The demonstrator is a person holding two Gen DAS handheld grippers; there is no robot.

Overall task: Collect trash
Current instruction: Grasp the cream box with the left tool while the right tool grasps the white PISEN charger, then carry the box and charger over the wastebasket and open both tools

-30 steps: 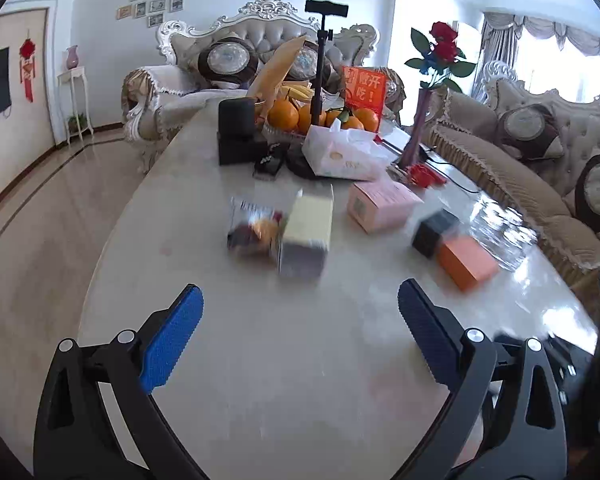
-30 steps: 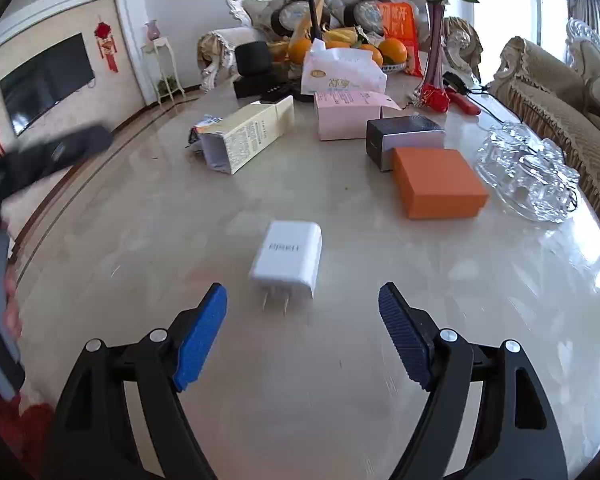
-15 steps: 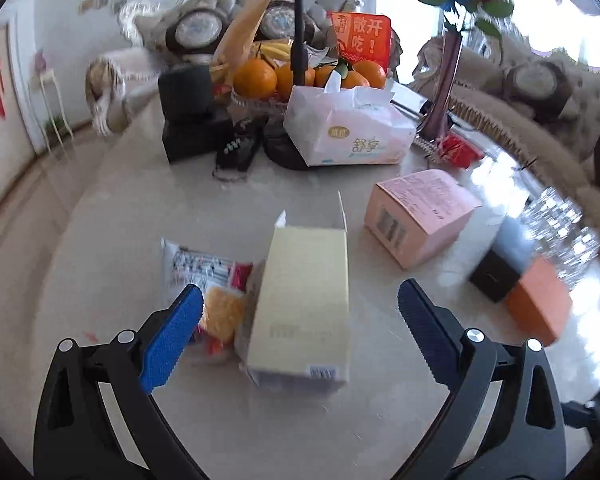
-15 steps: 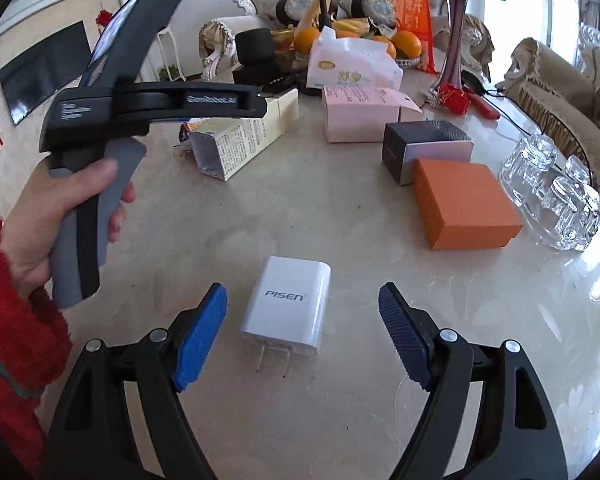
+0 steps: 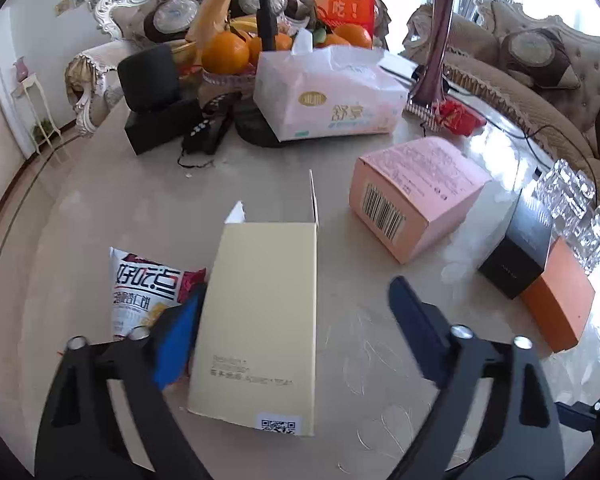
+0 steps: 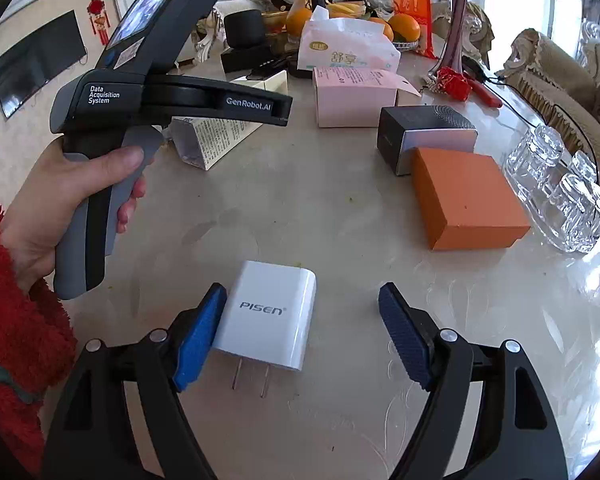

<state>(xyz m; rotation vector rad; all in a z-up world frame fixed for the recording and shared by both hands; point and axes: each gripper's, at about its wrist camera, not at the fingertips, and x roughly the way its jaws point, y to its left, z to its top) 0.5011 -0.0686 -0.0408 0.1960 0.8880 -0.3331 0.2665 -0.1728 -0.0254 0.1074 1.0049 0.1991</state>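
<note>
Left wrist view, left to right:
- Snack wrapper (image 5: pixel 140 292) — lower left, flat on the desk (image 5: pixel 100 200), partly tucked under the cream box; likely trash.
- Left claw (image 5: pixel 292 332) — wide open, holding nothing; its blue left pad sits over the wrapper, against the box's left edge, while the right pad stands well clear of the box.
- Cream box (image 5: pixel 264 320) — centre, lying flat with its far flap open; the probable target.
- Pink box (image 5: pixel 416 196), black box (image 5: pixel 516 256), orange box (image 5: pixel 560 304), drinking glasses (image 5: pixel 580 208) — right side.

Right wrist view:
- Right claw (image 6: pixel 300 340) — wide open, empty; a white charger (image 6: pixel 268 312) lies between the pads, touching the left one.

Risks: closing the left claw off-centre could skid the light, hollow box sideways or crush it, and pinch the wrapper along with it. The charger is probably not trash — gripping it would be a wrong pick.
</note>
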